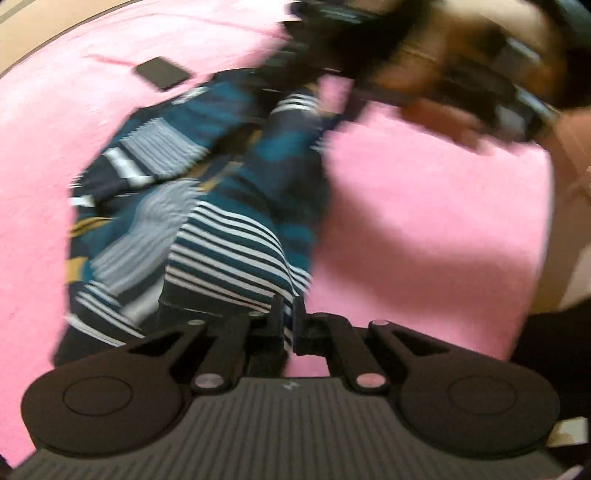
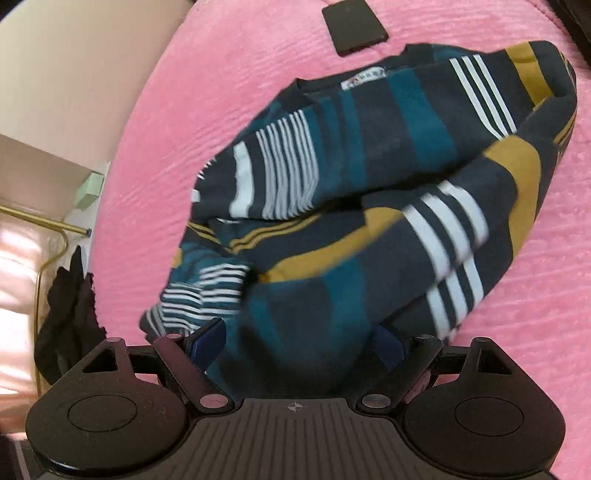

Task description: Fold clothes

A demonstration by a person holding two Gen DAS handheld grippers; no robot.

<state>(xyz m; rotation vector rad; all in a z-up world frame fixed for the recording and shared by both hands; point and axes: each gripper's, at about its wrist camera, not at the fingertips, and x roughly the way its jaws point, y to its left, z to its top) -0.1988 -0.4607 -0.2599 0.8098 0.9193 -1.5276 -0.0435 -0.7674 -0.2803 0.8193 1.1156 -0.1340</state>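
The shirt (image 2: pixel 369 192) lies bunched on the blanket (image 2: pixel 166 129), with a flat card (image 2: pixel 352 26) resting on the blanket just beyond it. In the left wrist view the left gripper (image 1: pixel 289 314) sits at the shirt's near edge, pinched on a fold, while the right gripper (image 1: pixel 424 62) is at the far end of the shirt. In the right wrist view, cloth fills the gap between that gripper's spread jaws, and a dark garment (image 2: pixel 66 314) hangs off the blanket's left edge.

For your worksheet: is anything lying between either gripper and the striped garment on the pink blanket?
Nothing visible. The left gripper is shut on an edge of the striped garment; the right gripper is open with cloth between its fingers. The dark flat object lies beyond, on the pink blanket.
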